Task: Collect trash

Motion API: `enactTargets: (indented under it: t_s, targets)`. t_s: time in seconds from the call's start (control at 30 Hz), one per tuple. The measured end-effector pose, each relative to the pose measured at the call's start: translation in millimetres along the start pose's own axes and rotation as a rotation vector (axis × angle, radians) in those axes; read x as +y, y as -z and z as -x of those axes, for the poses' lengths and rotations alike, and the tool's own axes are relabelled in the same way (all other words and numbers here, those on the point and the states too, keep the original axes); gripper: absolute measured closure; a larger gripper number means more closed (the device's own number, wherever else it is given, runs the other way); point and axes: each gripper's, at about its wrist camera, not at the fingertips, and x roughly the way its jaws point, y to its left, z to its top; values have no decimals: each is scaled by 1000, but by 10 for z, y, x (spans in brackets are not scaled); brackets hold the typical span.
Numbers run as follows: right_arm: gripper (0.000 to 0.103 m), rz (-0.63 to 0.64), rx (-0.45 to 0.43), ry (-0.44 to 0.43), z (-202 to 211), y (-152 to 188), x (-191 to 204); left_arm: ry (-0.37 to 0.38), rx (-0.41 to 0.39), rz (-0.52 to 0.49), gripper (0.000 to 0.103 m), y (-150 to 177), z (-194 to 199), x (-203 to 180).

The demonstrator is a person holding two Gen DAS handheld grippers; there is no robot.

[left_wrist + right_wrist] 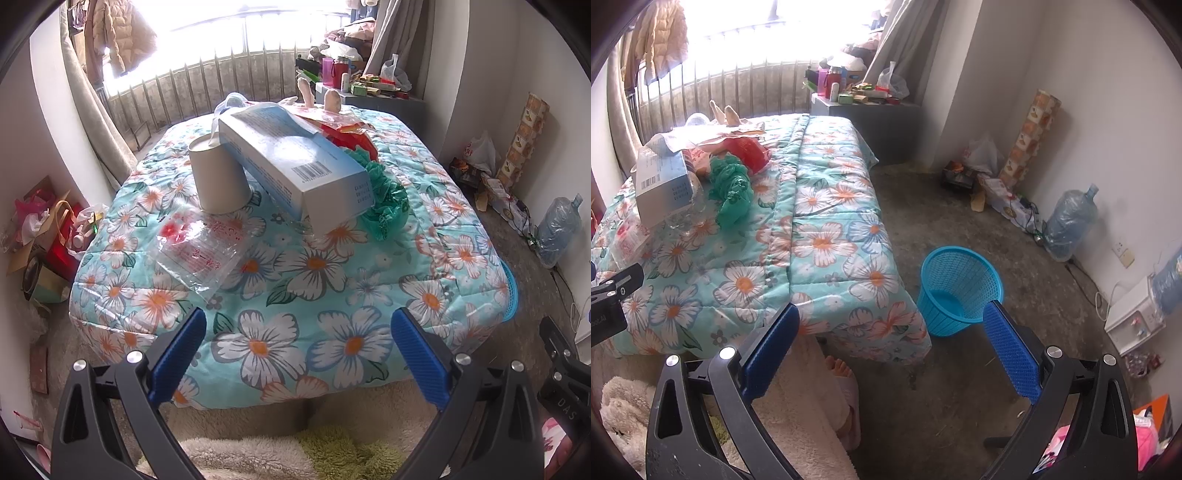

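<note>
Trash lies on a floral quilt (317, 295): an upturned paper cup (219, 177), a long blue-and-white carton (295, 158) leaning on it, a clear plastic wrapper (199, 251) with red print, a crumpled green bag (388, 199) and a red bag (351, 138). My left gripper (297, 343) hangs open over the quilt's near edge, well short of the trash. The right wrist view shows the carton (661, 184), green bag (733, 188) and red bag (748, 151) at far left. A blue mesh basket (960, 291) stands on the floor beside the bed. My right gripper (892, 339) is open, empty, near the bed corner.
A grey cabinet (864, 118) crowded with bottles and boxes stands behind the bed. A water jug (1069, 221), bags and cables lie along the right wall. A person's bare foot (842, 369) and fluffy robe are below the right gripper. More bags (48, 236) clutter the floor left of the bed.
</note>
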Motion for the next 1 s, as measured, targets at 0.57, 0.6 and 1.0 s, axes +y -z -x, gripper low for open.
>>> enactTargets:
  t_s: [0.57, 0.6, 1.0]
  targets:
    - [7, 1, -2, -1, -2, -6, 1, -2, 1, 0, 5, -12, -6, 12]
    - [7, 1, -2, -1, -3, -5, 5, -2, 1, 0, 5, -12, -5, 11]
    - [7, 1, -3, -3, -20, 2, 9, -3, 2, -2, 5, -9, -12, 11]
